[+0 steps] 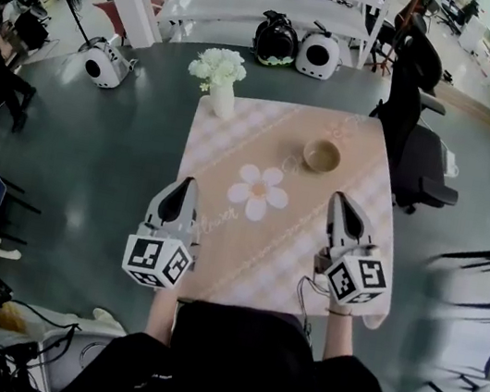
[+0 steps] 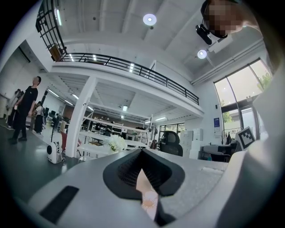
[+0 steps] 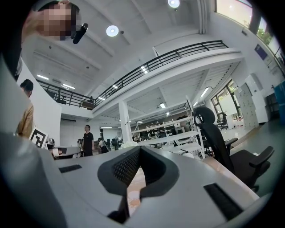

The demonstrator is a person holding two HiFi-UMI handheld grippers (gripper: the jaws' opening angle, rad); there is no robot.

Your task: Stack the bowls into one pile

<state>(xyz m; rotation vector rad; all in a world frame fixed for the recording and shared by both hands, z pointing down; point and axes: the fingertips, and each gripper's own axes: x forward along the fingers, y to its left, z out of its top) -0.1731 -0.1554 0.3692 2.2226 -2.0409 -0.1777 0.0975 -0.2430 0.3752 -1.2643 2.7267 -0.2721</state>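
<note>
A tan bowl (image 1: 322, 155) stands on the pink checked tablecloth (image 1: 215, 260), toward the far right of the table. I cannot tell whether more bowls are nested inside it. My left gripper (image 1: 188, 182) lies level over the near left part of the cloth, its jaws together and empty. Over the near right part my right gripper (image 1: 340, 198) also has its jaws together and empty, a little short of the bowl. In the left gripper view the left gripper (image 2: 141, 153) shows only a sliver of cloth behind it. The right gripper (image 3: 139, 149) looks the same in its own view.
A white vase of white flowers (image 1: 217, 78) stands at the table's far left corner. A black office chair (image 1: 418, 146) is beside the table's right edge. Two round white-and-black devices (image 1: 297, 48) sit on the floor beyond the table. People stand far off.
</note>
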